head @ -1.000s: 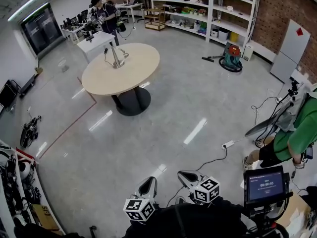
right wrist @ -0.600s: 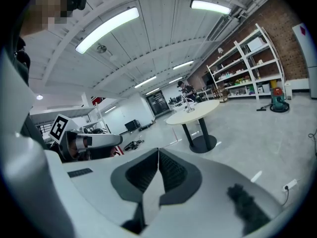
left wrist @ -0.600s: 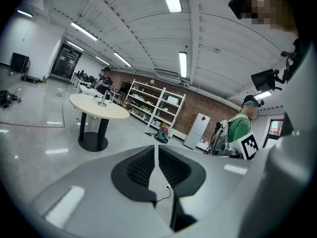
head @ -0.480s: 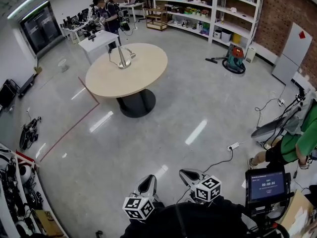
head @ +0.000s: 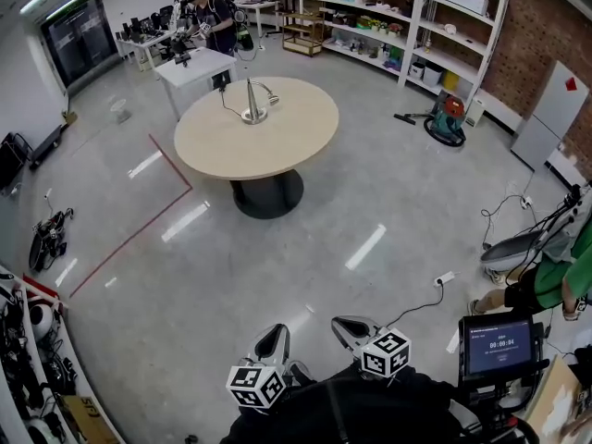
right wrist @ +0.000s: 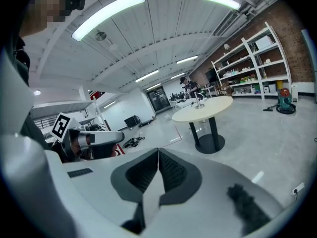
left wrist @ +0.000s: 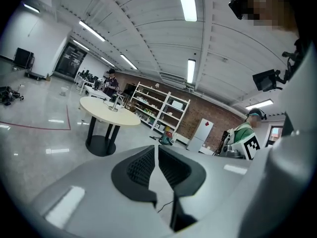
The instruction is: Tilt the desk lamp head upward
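Floor (head: pixel 277 276): glossy grey, mirrors ceiling lights. Round table (head: pixel 277 146): matt pale wood top. Desk lamp (head: pixel 251 104): shiny metal. Brick wall (head: pixel 541 26), upper right: rough.

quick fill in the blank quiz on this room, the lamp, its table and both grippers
1. The desk lamp stands on a ____ table.
2. The left gripper and the right gripper are both ____, with nothing between their fingers.
3. A ____ line runs across the floor left of the table.

Missing words: round; shut; red
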A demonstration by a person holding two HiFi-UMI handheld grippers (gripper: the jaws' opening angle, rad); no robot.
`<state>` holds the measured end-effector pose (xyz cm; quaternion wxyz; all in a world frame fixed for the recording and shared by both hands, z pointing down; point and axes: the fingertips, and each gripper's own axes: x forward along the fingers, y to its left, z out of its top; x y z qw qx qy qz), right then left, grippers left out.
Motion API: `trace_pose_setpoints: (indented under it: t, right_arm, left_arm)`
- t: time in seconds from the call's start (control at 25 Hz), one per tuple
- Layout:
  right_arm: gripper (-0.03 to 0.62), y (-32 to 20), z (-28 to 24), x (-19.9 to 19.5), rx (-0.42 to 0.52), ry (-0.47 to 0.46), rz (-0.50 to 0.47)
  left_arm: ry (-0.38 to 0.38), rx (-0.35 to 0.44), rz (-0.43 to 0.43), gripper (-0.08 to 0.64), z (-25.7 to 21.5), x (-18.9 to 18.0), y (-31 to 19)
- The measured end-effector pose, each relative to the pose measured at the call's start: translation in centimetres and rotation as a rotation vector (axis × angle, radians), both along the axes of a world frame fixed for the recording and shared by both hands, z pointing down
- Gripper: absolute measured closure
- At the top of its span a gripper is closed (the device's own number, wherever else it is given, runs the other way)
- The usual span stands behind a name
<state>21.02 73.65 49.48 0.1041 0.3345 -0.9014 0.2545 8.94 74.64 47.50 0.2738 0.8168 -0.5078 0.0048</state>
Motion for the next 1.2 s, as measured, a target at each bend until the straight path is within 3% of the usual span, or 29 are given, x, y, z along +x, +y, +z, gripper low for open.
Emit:
trace_pose_setpoints:
  t: [0.44,0.8,1.2]
  right_arm:
    - [0.586,-2.5,0.2,-3.3,-0.017,0.046,0.004]
    - [0.586,-9.8,0.2,-3.1,0.010,0.004,-0.055]
    - [0.586,-21.8,-0.7,3.5,0.038,-0.042,-0.112]
  left_arm:
    - [0.058,-0.023,-0.003,0.531,1.3,-3.4,-2.3]
    - [0.012,-0.016,-0.084,0.531,1.0,-3.4,-8.4]
    - [-0.036,0.009,-0.132,0.531,-0.1,4.1,-18.9]
